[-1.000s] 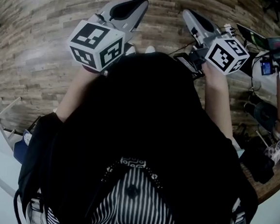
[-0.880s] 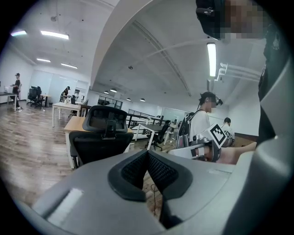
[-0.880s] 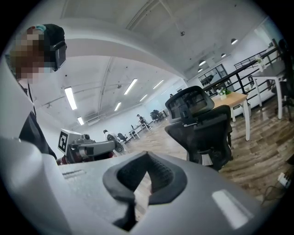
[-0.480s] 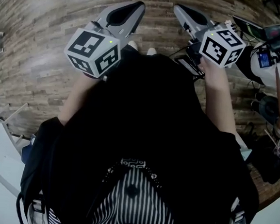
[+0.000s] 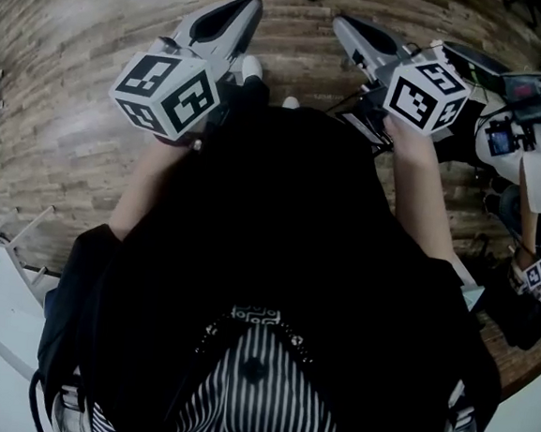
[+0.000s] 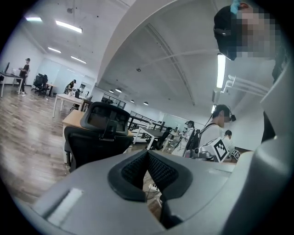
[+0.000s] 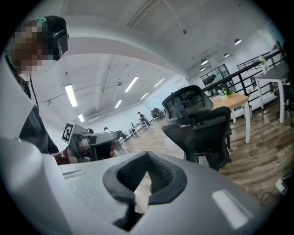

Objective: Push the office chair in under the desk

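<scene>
- The office chair (image 6: pixel 97 140), black mesh with a headrest, stands on the wood-plank floor (image 5: pixel 64 98). Its rear side faces both claws, and it is well apart from them.
- Just behind the office chair is the wooden tabletop (image 7: pixel 235 99) on white legs. The chair's back stands in front of its edge. I cannot tell how far the seat reaches under it.
- The left claw (image 6: pixel 148 155) is closed tight, its ribbed pads meeting with nothing between them. It points towards the office chair without touching it.
- The right claw (image 7: pixel 147 157) is likewise pressed together and empty, aimed at the office chair from the other side.
- In the head view both claws are held out side by side beyond the wearer's black top (image 5: pixel 276 258).
- A second person (image 6: pixel 219 131) holding a marker-cube device stands off to the side of the office chair, farther back.
</scene>
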Demonstrator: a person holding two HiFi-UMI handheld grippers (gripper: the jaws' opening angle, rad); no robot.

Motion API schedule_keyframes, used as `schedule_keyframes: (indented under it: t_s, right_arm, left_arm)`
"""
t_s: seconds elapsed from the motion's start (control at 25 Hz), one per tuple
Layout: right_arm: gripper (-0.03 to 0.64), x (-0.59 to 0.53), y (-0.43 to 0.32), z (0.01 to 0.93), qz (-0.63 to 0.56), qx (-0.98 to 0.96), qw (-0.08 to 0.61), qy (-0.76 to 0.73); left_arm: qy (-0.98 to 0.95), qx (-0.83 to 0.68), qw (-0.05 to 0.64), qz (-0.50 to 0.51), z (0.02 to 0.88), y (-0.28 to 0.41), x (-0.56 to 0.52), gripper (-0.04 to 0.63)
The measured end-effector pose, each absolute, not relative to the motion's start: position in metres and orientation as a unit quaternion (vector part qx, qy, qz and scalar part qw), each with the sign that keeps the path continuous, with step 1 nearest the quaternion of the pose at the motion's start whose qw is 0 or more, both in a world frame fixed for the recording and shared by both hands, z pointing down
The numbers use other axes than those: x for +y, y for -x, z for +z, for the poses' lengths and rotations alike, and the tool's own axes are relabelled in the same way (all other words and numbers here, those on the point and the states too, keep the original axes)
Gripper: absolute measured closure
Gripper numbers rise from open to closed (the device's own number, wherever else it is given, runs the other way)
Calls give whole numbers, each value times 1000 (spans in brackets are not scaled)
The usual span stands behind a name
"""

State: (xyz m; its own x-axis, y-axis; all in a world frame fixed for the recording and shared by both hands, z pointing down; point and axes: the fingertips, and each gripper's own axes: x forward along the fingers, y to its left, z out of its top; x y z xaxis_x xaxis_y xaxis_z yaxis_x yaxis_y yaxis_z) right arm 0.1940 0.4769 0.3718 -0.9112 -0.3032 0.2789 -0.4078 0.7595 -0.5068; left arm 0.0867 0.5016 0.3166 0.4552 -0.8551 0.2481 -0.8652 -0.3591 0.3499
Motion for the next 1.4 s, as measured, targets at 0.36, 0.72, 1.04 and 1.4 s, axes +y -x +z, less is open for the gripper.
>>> schedule_keyframes:
  t_s: [0.36, 0.72, 1.04, 1.4]
  right_arm:
    - [617, 418, -146, 353, 272, -940, 90, -186]
    - [617, 363, -116, 350, 275, -934, 93, -206]
    - [617, 376, -93, 332, 260, -934, 86, -231]
    - [617, 327, -58, 334, 273, -916, 77, -282]
  left_arm:
    - [-852, -477, 214, 25, 312, -67, 442, 595]
    - [-858, -469, 206, 34, 314, -34, 386, 595]
    - [-873, -446, 196, 12, 295, -10, 391, 595]
    - [-886, -424, 187, 13, 293, 39, 346, 595]
